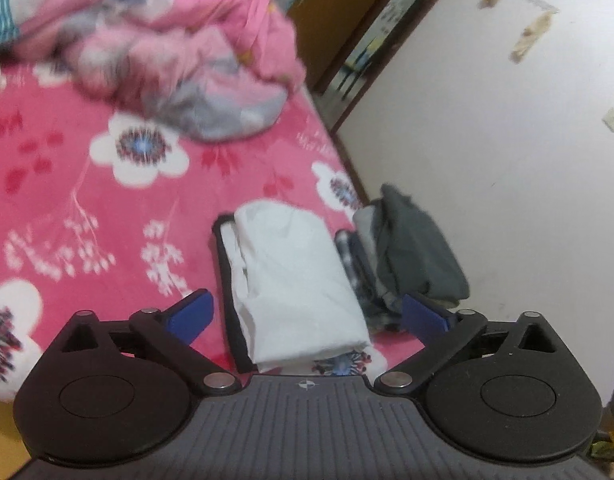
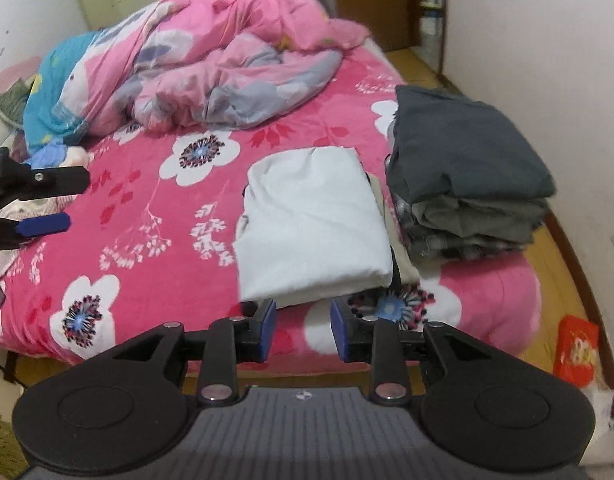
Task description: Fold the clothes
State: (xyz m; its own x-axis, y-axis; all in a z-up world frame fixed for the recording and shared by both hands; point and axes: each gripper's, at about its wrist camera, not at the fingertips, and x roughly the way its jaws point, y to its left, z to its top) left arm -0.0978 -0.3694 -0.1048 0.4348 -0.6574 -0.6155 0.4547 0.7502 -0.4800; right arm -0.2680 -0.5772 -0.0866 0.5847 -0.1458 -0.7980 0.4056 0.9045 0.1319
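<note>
Folded shirt (image 2: 313,220) on bed (image 2: 147,208), just left of clothes stack (image 2: 467,176); quilt (image 2: 211,60) heaped behind.

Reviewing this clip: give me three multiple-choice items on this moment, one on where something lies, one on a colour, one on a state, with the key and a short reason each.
1. Where does the folded white garment lie?
A. On top of the pink quilt
B. On the bed beside the stack of dark folded clothes
C. On the floor

2. What colour is the top piece of the stack of dark folded clothes?
A. Dark grey
B. Red
C. Yellow

3. How does the left gripper stand?
A. Shut on the white garment
B. Shut on the quilt
C. Open, holding nothing

Key: 1 B, it rests on the floral bedspread next to the stack, apart from the pink quilt. 2 A, the top layer is dark grey. 3 C, its fingers stand wide apart with nothing gripped.
</note>
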